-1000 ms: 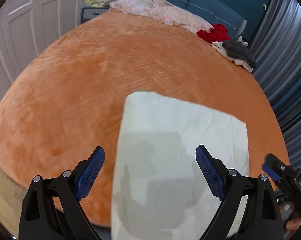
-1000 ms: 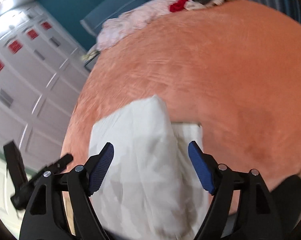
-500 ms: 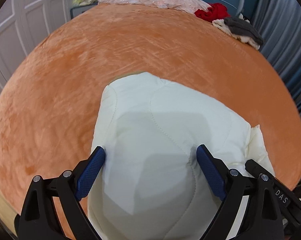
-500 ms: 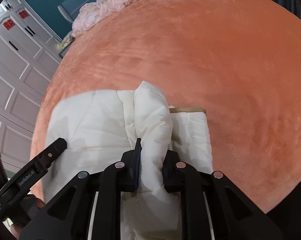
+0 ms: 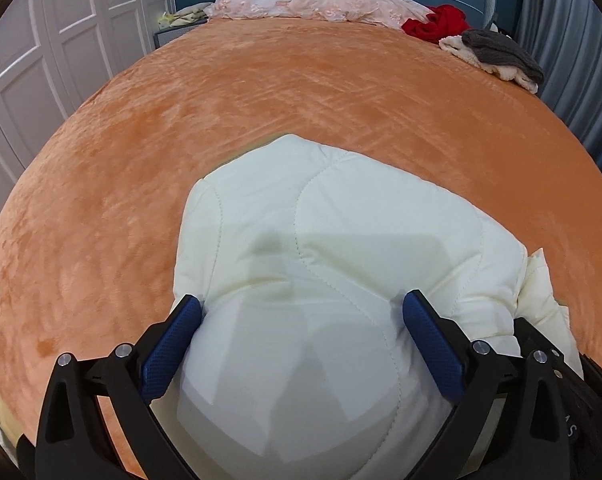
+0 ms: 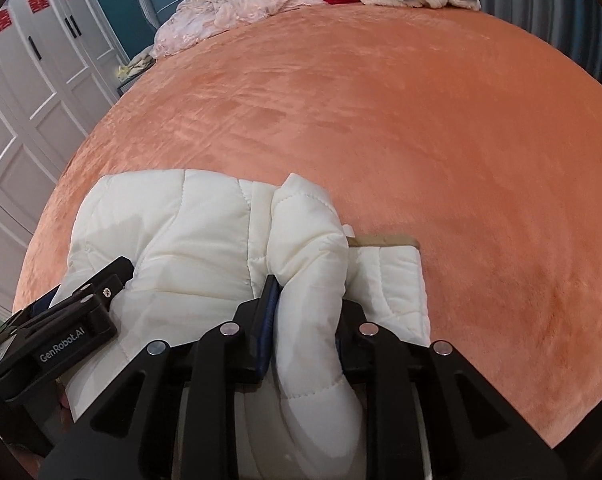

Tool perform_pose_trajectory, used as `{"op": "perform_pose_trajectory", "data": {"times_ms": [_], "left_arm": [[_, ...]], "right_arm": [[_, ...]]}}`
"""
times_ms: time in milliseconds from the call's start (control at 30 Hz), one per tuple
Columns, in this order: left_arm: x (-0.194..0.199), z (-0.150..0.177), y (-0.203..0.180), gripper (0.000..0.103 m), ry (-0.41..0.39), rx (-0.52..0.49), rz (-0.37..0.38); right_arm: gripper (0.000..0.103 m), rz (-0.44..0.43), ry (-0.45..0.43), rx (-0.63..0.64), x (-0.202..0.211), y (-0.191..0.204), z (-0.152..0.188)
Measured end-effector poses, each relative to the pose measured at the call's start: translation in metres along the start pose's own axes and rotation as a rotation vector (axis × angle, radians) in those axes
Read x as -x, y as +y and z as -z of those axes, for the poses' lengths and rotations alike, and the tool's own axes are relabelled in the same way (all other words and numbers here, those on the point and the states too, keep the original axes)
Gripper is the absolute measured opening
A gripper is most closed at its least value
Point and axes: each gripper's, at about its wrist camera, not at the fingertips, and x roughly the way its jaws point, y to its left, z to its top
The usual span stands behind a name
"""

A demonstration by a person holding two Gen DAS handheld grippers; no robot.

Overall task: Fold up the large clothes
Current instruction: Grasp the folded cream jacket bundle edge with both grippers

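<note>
Jacket (image 5: 321, 248), white and quilted, lies bunched at the near edge of the orange bedspread (image 5: 301, 92), directly under and between both sets of jaws. A second ago it showed as a flat pale panel with both grippers held above it and both jaws spread; now it is puffed into a rounded mound, and both grippers have come down onto it, each tilted steeply downward.

Left gripper (image 5: 301, 332) straddles the broad hump of the jacket. Its jaws are at their widest and opening, the blue pads (image 5: 173, 344) set against either flank of the fabric; whether they press it or only rest beside it I cannot tell, so I take the jaws as released around the mound. In the right wrist view this gripper's black body lies on the jacket to the left of the right jaws.

Right gripper (image 6: 301, 312) was wide a second ago and is now clenched on a thick rolled fold of the jacket that rises between its fingers and runs ahead of them; its jaws are opening slightly. A flatter quilted flap lies just right of that fold, its tan edge showing.

Far beyond the jaws, at the bed's head, lie a pink quilt (image 5: 321, 0), a red garment (image 5: 437, 24) and a grey one (image 5: 501, 52).
</note>
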Motion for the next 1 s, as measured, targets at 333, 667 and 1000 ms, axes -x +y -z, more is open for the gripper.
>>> {"op": "perform_pose_trajectory", "data": {"times_ms": [333,667,1000], "left_arm": [[-0.010,0.003,-0.005,0.098,-0.016,0.001,-0.026],[-0.011,0.004,-0.006,0.098,-0.023,-0.002,-0.038],[0.038,0.008,0.032,0.098,0.031,0.082,0.098]], "right_arm": [[0.021,-0.020,-0.022,-0.004,-0.006,-0.001,-0.001],[0.023,-0.041,-0.040,-0.013,-0.003,-0.002,0.001],[0.070,-0.148,-0.029,-0.077,0.055,-0.027,0.006]]}}
